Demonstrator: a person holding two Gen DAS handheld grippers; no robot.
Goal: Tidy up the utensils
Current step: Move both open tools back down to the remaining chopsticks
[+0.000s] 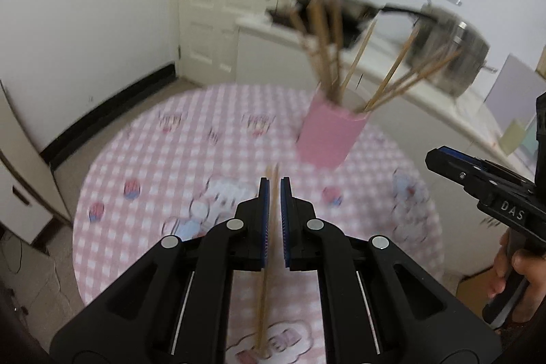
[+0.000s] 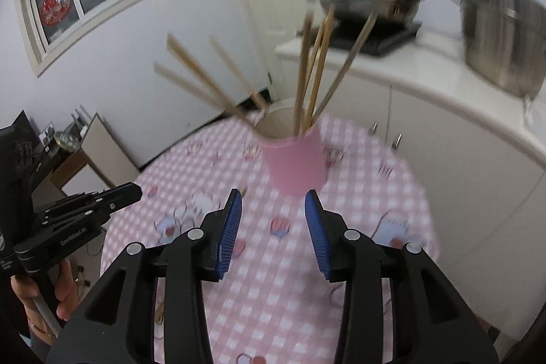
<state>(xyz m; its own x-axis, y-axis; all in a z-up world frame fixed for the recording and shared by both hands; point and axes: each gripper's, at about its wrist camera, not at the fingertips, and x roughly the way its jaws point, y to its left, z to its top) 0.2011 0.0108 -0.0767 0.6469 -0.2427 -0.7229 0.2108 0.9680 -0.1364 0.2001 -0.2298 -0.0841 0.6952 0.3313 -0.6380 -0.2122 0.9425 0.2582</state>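
Left hand-held gripper pinches a thin wooden chopstick; right gapes empty.

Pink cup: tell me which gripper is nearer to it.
Right. The right gripper sits just short of the pink cup, fingers open, empty. The left gripper holds chopsticks farther back.

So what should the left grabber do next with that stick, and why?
Probably carry it up over the pink cup and drop it in. The left gripper is shut on a chopstick, and the other chopsticks already stand in that cup just ahead. The right gripper is open and empty.
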